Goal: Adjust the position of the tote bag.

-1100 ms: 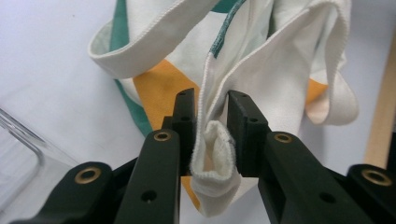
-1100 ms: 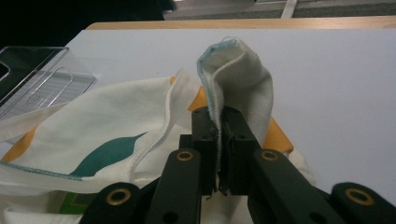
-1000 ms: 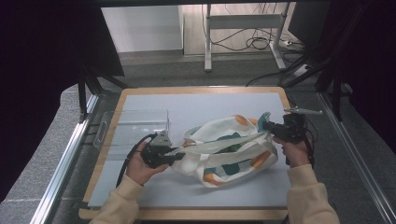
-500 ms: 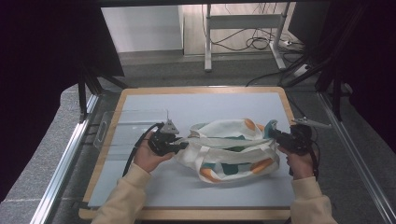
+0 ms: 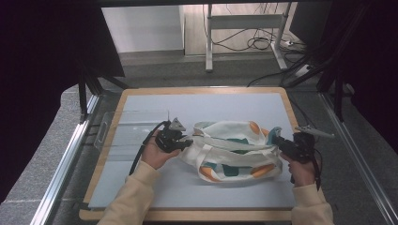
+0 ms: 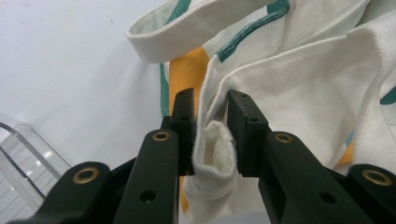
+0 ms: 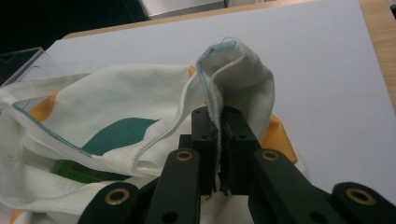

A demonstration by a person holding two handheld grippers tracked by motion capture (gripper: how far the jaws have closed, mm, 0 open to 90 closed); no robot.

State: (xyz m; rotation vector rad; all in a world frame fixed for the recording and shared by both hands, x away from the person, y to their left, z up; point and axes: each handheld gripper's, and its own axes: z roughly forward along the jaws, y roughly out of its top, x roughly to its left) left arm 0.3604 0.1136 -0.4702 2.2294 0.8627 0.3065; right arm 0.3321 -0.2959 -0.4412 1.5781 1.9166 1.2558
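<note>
A white cloth bag [image 5: 230, 150] with orange and teal patches lies stretched across the blue-grey mat [image 5: 225, 105]. At the bag's left end, my left gripper [image 5: 187, 142] is shut on it. In the left gripper view, a rolled fold of the bag [image 6: 303, 79] is pinched between the left gripper's [image 6: 212, 116] pads. At the right end, my right gripper [image 5: 278, 140] is shut on the bag's edge. The right gripper view shows the teal-stitched hem of the bag [image 7: 116, 107] standing up from the right gripper's [image 7: 220, 126] closed jaws.
A clear plastic tray [image 5: 126, 129] lies on the mat's left side, just beyond the left hand. A wooden border [image 5: 197, 90] frames the mat, with metal rails [image 5: 61, 173] outside it. Table legs and cables [image 5: 263, 44] stand on the floor behind.
Both hands have shifted to the right with the bag held between them. The right hand has come nearer and lower, and the bag now lies flatter and more stretched.
</note>
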